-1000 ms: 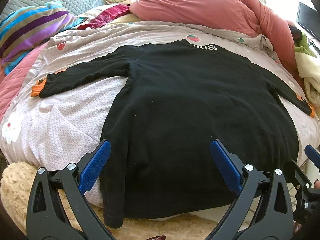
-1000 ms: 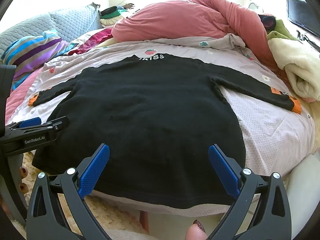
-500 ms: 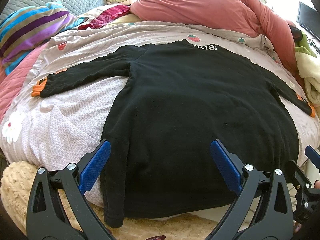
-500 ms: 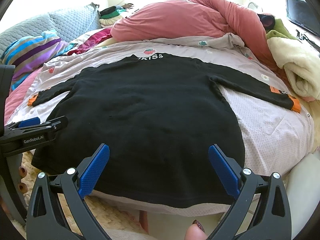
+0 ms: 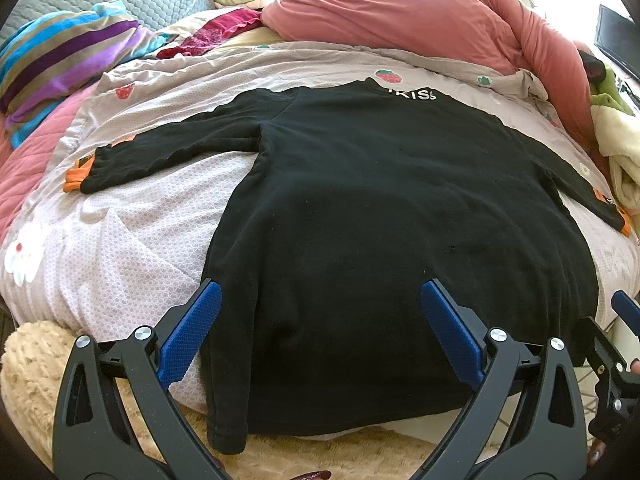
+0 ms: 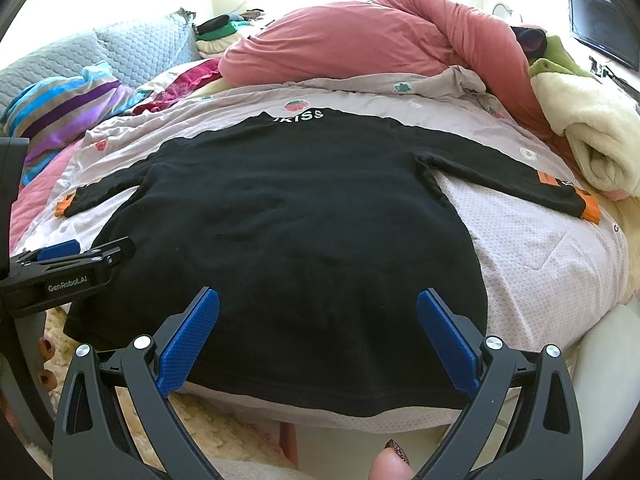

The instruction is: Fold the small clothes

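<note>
The black sweater (image 5: 392, 216) is seen spread flat on the bed cover (image 5: 132, 236), sleeves out to both sides, while the left gripper (image 5: 320, 332) and right gripper (image 6: 318, 332) are held wide apart and empty above its hem

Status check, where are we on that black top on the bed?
Left tool open, right tool open, both empty. Black top spread flat, sleeves out, unfolded. Nothing lying on it.
</note>
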`<state>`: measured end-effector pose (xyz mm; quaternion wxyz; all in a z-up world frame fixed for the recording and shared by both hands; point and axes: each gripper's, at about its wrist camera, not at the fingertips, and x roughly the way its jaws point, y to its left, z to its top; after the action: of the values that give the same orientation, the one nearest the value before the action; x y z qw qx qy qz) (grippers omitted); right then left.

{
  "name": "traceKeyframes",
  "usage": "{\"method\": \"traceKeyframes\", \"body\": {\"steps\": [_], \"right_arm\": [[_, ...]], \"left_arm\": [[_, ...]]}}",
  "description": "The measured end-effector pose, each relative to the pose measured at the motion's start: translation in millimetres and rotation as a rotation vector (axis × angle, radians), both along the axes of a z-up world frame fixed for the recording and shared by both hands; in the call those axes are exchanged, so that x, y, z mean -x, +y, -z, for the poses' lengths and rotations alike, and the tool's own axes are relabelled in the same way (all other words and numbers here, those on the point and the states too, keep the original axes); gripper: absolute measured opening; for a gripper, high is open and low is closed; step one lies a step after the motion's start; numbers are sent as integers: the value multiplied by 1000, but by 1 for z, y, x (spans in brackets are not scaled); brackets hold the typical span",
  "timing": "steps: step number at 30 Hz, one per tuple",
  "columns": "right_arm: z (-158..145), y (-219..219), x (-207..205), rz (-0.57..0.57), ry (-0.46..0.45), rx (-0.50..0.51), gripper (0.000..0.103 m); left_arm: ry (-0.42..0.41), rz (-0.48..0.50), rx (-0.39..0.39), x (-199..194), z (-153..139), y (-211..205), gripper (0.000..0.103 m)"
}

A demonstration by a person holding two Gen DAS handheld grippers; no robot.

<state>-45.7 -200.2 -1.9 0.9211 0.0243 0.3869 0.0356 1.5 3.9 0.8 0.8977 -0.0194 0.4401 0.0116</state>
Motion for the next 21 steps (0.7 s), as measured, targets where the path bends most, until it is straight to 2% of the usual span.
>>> {"method": "traceKeyframes", "body": {"steps": [21], "right_arm": [[0, -8, -7, 17, -8, 3, 99]], "left_arm": [[12, 10, -11, -5, 5, -3, 94]]}}
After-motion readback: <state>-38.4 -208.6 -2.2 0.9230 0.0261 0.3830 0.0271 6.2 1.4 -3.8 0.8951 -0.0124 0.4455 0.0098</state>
